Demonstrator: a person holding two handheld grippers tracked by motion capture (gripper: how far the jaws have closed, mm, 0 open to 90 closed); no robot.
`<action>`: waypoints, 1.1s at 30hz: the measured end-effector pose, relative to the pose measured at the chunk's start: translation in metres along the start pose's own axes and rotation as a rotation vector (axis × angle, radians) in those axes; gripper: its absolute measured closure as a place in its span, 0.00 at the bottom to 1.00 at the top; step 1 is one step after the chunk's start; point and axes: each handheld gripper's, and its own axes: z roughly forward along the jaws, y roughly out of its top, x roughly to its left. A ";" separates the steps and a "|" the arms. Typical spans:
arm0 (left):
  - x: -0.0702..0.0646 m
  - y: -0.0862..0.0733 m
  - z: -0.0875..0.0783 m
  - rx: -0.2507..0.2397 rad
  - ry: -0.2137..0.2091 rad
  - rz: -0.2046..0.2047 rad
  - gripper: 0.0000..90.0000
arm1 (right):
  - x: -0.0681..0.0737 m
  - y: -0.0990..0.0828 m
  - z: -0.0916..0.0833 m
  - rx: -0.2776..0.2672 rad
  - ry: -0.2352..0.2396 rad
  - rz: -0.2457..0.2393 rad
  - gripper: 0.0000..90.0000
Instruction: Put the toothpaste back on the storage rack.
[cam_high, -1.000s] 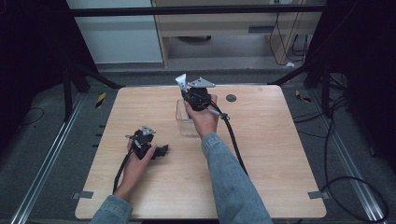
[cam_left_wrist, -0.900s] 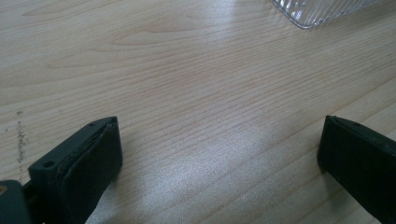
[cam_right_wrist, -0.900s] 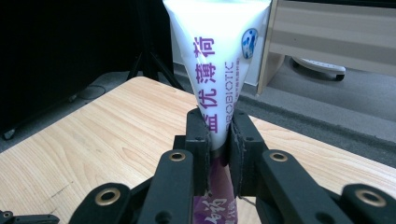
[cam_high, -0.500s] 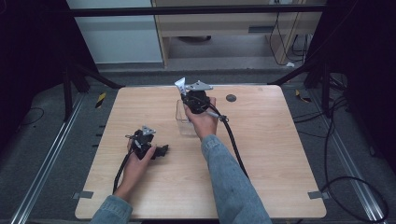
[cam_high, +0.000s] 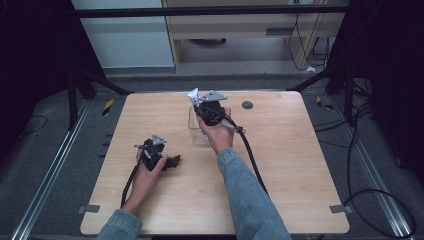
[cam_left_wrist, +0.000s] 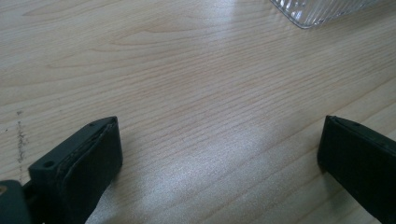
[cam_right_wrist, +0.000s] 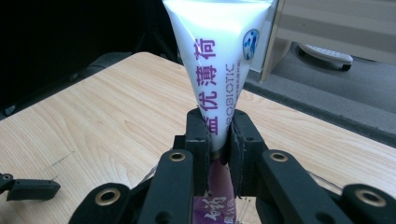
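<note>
Tube (cam_right_wrist: 219, 70) clenched in right gripper (cam_right_wrist: 218, 140) fingers, now lifted slightly above clear container (cam_high: 198, 125); left gripper (cam_left_wrist: 219, 154) released, idle on bench (cam_high: 300, 165).

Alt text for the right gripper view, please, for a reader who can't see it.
The right gripper has its two black jaws shut on a white tube with purple lettering, its flat crimped end up. Behind it lies a light wooden table, with the left gripper at its lower left edge.

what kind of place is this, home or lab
Probably a lab or recording workspace, not a home: a bare wooden table inside a dark metal frame, cables trailing over grey carpet, and handheld grippers in use.
</note>
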 end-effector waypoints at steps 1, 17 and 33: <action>0.000 0.000 0.000 0.000 0.000 0.000 0.00 | 0.000 0.000 0.001 0.002 0.000 -0.003 0.89; 0.000 0.000 0.000 0.000 0.000 0.000 0.00 | 0.002 -0.005 0.003 0.033 0.002 -0.012 0.89; 0.000 0.000 0.000 0.000 0.000 0.000 0.00 | -0.001 -0.010 0.004 0.052 -0.004 -0.010 0.89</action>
